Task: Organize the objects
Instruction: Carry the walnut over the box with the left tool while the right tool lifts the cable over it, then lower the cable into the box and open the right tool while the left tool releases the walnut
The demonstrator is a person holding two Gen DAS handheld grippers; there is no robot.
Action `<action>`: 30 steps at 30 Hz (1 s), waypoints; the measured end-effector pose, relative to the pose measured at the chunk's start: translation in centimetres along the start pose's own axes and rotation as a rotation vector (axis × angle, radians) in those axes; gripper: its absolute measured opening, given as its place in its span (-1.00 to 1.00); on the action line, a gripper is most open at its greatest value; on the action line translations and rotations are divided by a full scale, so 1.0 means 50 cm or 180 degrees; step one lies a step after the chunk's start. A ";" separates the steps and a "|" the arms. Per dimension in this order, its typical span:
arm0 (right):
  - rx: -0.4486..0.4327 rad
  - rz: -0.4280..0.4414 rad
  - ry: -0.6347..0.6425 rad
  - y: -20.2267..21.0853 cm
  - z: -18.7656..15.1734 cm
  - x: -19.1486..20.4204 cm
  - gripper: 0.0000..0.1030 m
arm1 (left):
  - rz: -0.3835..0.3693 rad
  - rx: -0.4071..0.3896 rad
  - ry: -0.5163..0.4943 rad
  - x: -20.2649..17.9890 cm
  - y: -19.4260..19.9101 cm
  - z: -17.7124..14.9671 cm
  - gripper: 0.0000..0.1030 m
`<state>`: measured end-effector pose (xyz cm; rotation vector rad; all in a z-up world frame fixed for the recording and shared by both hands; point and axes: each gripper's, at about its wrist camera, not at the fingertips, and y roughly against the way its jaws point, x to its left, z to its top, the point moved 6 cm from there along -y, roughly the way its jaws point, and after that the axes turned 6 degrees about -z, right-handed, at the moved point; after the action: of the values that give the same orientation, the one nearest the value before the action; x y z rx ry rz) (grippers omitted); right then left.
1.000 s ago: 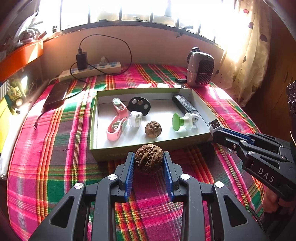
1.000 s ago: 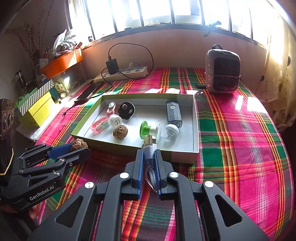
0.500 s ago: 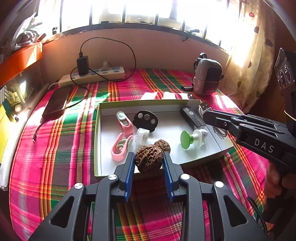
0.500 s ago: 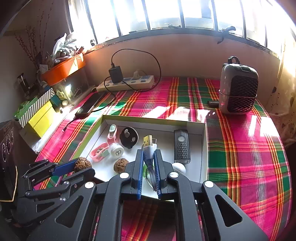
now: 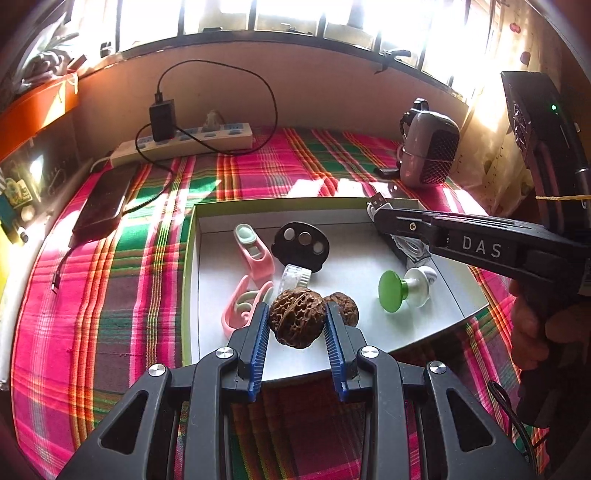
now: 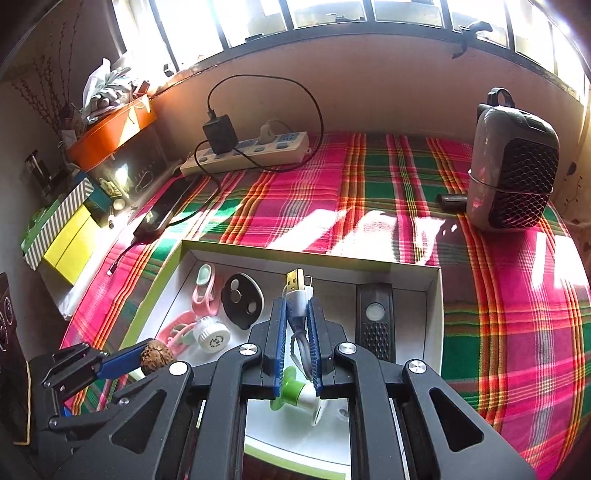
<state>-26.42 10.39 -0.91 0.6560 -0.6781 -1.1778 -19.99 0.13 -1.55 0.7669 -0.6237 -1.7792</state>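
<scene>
Most small things already lie in the tray (image 5: 369, 206); I bring the last two. My left gripper (image 5: 297, 317) clamps a rough, wrinkled walnut (image 5: 296, 322) above the tray's near part, just before a second walnut (image 5: 345, 306). My right gripper (image 6: 295, 317) is closed on a coiled white USB cable (image 6: 297, 299), its gold plug (image 6: 295, 280) pointing ahead over the tray's smooth white floor.

A plaid-covered table (image 6: 388, 184) is set against a tan wall (image 6: 369, 92) below barred windows (image 6: 332, 11), with strong sunlight thrown across its far edge.
</scene>
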 end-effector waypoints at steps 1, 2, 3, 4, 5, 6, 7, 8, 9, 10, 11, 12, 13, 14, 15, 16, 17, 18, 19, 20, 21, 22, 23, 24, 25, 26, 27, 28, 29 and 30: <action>0.0018 -0.0003 -0.0001 -0.007 0.001 -0.001 -0.76 | 0.0002 0.0009 0.0009 0.001 -0.004 0.000 -0.46; 0.0039 -0.0002 -0.0001 -0.014 0.001 -0.002 -0.76 | 0.0001 0.0021 0.0020 0.003 -0.008 0.000 -0.46; 0.0061 0.0002 0.0004 -0.021 0.001 -0.002 -0.76 | -0.0003 0.0029 0.0023 0.003 -0.011 0.000 -0.46; 0.0086 0.0004 0.0010 -0.028 0.001 -0.002 -0.76 | -0.0001 0.0039 0.0020 0.003 -0.015 0.000 -0.46; 0.0107 0.0002 0.0012 -0.034 0.001 -0.002 -0.76 | 0.0003 0.0046 0.0020 0.003 -0.017 0.000 -0.46; 0.0122 0.0001 0.0020 -0.039 0.001 -0.002 -0.76 | 0.0002 0.0050 0.0020 0.003 -0.019 0.000 -0.46; 0.0138 -0.0002 0.0024 -0.045 0.001 -0.002 -0.76 | 0.0005 0.0059 0.0021 0.004 -0.022 0.000 -0.46; 0.0154 -0.0008 0.0022 -0.050 0.001 -0.004 -0.76 | 0.0013 0.0072 0.0025 0.005 -0.025 0.000 -0.46; 0.0169 -0.0014 0.0021 -0.054 0.001 -0.004 -0.76 | 0.0017 0.0085 0.0028 0.006 -0.028 0.000 -0.46; 0.0180 -0.0020 0.0020 -0.059 0.001 -0.005 -0.76 | 0.0016 0.0097 0.0032 0.007 -0.031 -0.001 -0.46; 0.0187 -0.0024 0.0017 -0.062 0.001 -0.005 -0.76 | 0.0013 0.0104 0.0039 0.007 -0.033 -0.001 -0.46; 0.0191 -0.0023 0.0019 -0.064 0.002 -0.005 -0.76 | 0.0008 0.0105 0.0042 0.008 -0.034 -0.001 -0.46; 0.0193 -0.0025 0.0024 -0.066 0.001 -0.005 -0.76 | 0.0008 0.0112 0.0039 0.008 -0.036 -0.001 -0.46; 0.0196 -0.0027 0.0031 -0.068 0.001 -0.004 -0.76 | 0.0010 0.0121 0.0037 0.008 -0.038 -0.001 -0.46; 0.0203 -0.0028 0.0040 -0.070 0.001 -0.002 -0.76 | 0.0010 0.0129 0.0037 0.008 -0.040 -0.002 -0.46; 0.0211 -0.0031 0.0045 -0.073 0.001 -0.001 -0.76 | 0.0009 0.0136 0.0039 0.009 -0.043 -0.002 -0.46; 0.0217 -0.0038 0.0046 -0.075 0.001 0.000 -0.76 | 0.0006 0.0141 0.0038 0.009 -0.044 -0.003 -0.46; 0.0218 -0.0043 0.0052 -0.077 0.001 0.000 -0.76 | 0.0005 0.0140 0.0032 0.008 -0.045 -0.004 -0.46; 0.0221 -0.0049 0.0055 -0.078 0.001 0.000 -0.76 | 0.0010 0.0141 0.0024 0.008 -0.046 -0.004 -0.46; 0.0229 -0.0056 0.0054 -0.080 0.000 -0.001 -0.76 | 0.0014 0.0146 0.0018 0.007 -0.047 -0.005 -0.46; 0.0232 -0.0062 0.0057 -0.082 0.000 0.000 -0.76 | 0.0015 0.0148 0.0012 0.007 -0.048 -0.005 -0.46; 0.0233 -0.0069 0.0068 -0.083 0.000 0.000 -0.76 | 0.0017 0.0150 0.0009 0.007 -0.049 -0.005 -0.46; 0.0237 -0.0078 0.0075 -0.085 -0.001 0.001 -0.76 | 0.0019 0.0149 0.0006 0.008 -0.049 -0.006 -0.46; 0.0239 -0.0080 0.0082 -0.086 -0.001 0.002 -0.76 | 0.0020 0.0151 0.0005 0.008 -0.049 -0.006 -0.46; 0.0241 -0.0085 0.0087 -0.087 -0.001 0.002 -0.76 | 0.0024 0.0155 0.0002 0.008 -0.050 -0.007 -0.46; 0.0243 -0.0095 0.0086 -0.088 -0.001 0.001 -0.76 | 0.0032 0.0160 -0.0011 0.008 -0.051 -0.007 -0.46; 0.0244 -0.0103 0.0086 -0.089 -0.001 0.000 -0.76 | 0.0043 0.0166 -0.0023 0.006 -0.052 -0.007 -0.46; 0.0248 -0.0105 0.0087 -0.090 -0.001 0.000 -0.76 | 0.0049 0.0167 -0.0028 0.006 -0.052 -0.008 -0.46; 0.0256 -0.0105 0.0084 -0.092 -0.003 -0.001 -0.76 | 0.0044 0.0170 -0.0029 0.005 -0.052 -0.008 -0.46; 0.0263 -0.0108 0.0082 -0.093 -0.004 -0.002 -0.76 | 0.0036 0.0174 -0.0025 0.004 -0.052 -0.008 -0.46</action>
<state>-29.07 9.33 -4.60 0.7536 -0.6991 -1.1755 -21.37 0.72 -3.75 0.7925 -0.6832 -1.7618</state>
